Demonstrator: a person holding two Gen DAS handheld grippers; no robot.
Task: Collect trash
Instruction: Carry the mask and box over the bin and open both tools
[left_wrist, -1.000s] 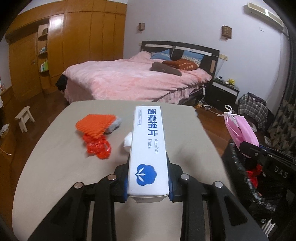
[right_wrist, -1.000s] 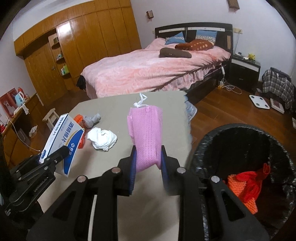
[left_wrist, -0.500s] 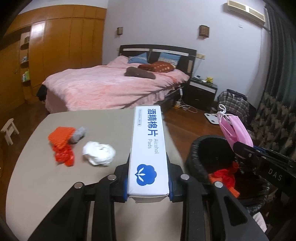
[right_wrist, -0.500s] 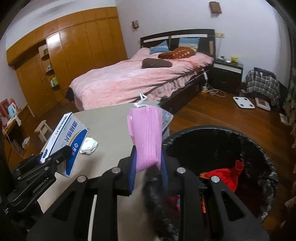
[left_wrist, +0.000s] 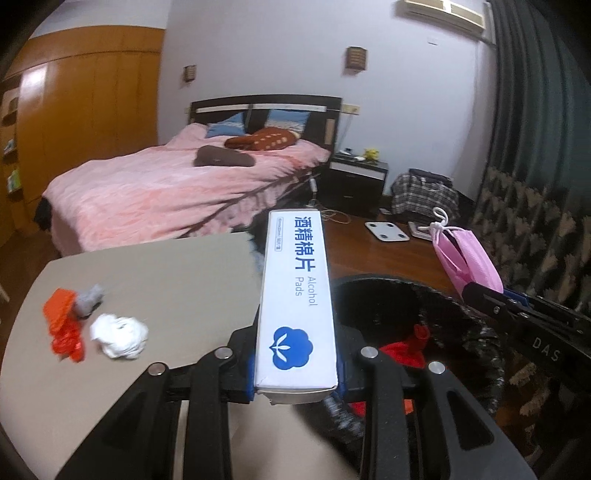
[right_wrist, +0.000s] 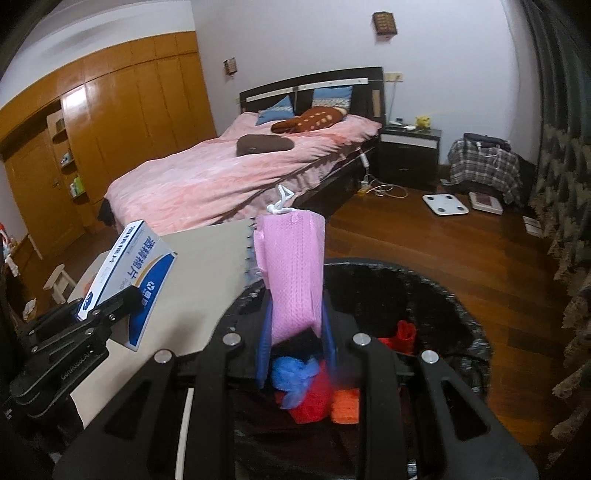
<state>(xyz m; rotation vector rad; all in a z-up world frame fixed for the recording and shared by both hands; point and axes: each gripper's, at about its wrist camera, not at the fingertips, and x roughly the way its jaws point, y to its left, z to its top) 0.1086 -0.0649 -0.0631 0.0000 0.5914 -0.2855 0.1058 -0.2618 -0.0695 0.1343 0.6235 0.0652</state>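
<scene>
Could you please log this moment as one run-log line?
left gripper: shut on alcohol pads box | right gripper: shut on pink mask | both near bin

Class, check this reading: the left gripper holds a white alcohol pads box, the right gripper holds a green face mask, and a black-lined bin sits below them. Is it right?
Not quite. The face mask in the right gripper is pink, not green, as the right wrist view shows. The rest stands: the left gripper holds the white alcohol pads box, and the black-lined bin sits below.
</scene>
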